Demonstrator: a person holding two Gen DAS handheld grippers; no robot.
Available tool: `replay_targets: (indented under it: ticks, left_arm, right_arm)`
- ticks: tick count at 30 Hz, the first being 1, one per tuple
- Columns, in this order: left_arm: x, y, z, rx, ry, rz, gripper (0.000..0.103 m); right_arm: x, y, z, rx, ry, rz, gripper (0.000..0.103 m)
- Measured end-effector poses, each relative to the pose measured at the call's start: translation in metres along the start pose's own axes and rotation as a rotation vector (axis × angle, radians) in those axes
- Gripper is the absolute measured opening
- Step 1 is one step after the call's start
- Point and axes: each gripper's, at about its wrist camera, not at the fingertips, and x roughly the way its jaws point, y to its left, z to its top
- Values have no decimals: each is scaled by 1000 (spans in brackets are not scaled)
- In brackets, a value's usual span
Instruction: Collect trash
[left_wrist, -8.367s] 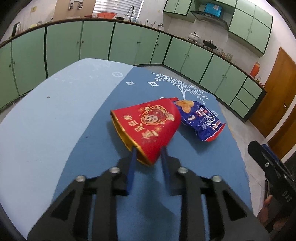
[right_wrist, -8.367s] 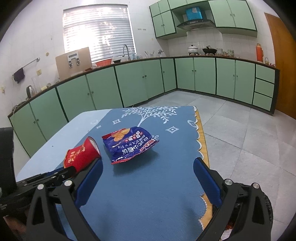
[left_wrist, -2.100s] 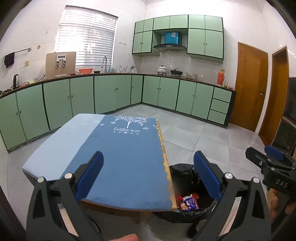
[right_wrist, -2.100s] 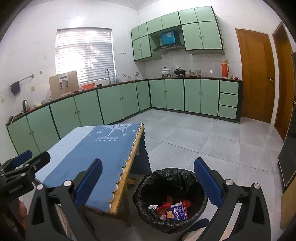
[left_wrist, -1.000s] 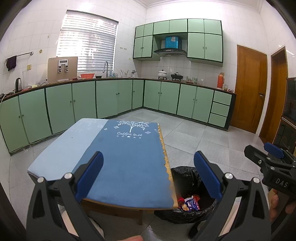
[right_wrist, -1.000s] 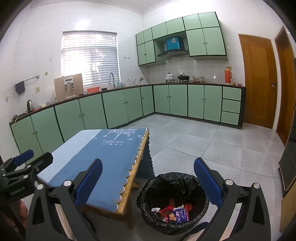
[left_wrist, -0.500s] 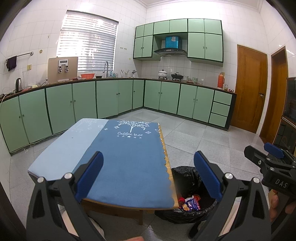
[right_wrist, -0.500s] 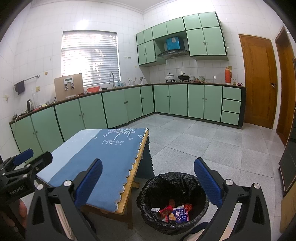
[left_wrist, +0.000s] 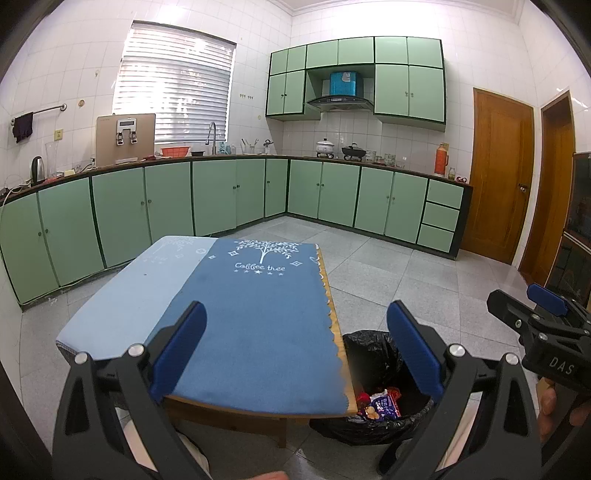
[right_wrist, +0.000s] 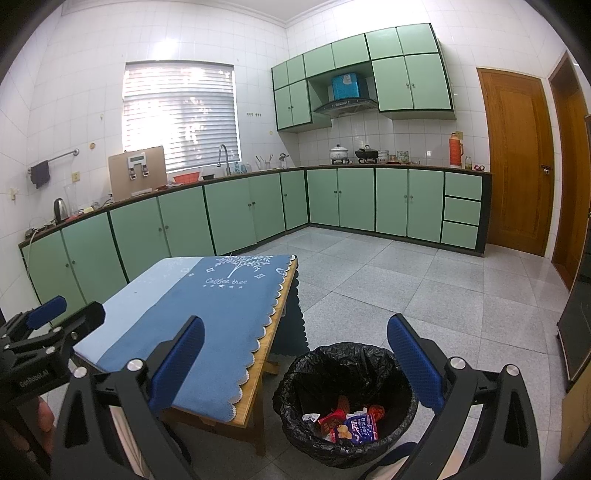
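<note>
**Wrappers in the bin, both tongs empty**

Here my left gripper (left_wrist: 295, 349) fills the bottom of the left wrist view with its blue pads spread wide and nothing between them. My right gripper (right_wrist: 295, 363) stands likewise, gaping and empty, along the bottom of the right wrist view. The trash sits in the black-lined bin (right_wrist: 345, 354) at lower centre of that view: a blue snack bag (right_wrist: 360, 428) beside a red wrapper (right_wrist: 330, 419), lying on the bin's floor with other scraps. The bin stands on the grey tiles just beside the table (right_wrist: 255, 373), whose blue cloth (left_wrist: 255, 314) takes up the middle of the left wrist view. Green cabinets (left_wrist: 166, 206) line the walls behind.
</note>
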Motion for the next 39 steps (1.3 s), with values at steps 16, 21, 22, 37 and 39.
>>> replay_targets:
  ticks: [16, 21, 22, 37, 39]
  left_arm:
    - [0, 0, 0, 2, 1, 0, 95]
    - [0, 0, -1, 1, 2, 0, 95]
    - [0, 0, -1, 2, 1, 0, 95]
    - [0, 0, -2, 3, 3, 2, 95]
    - [0, 0, -2, 2, 1, 1, 95]
  right_arm:
    - [0, 0, 0, 0, 0, -1, 97]
    - [0, 0, 0, 0, 0, 0, 97]
    - [0, 0, 0, 0, 1, 0, 97]
    - [1, 0, -1, 0, 2, -2, 97]
    - [3, 0, -4, 1, 5, -2, 97]
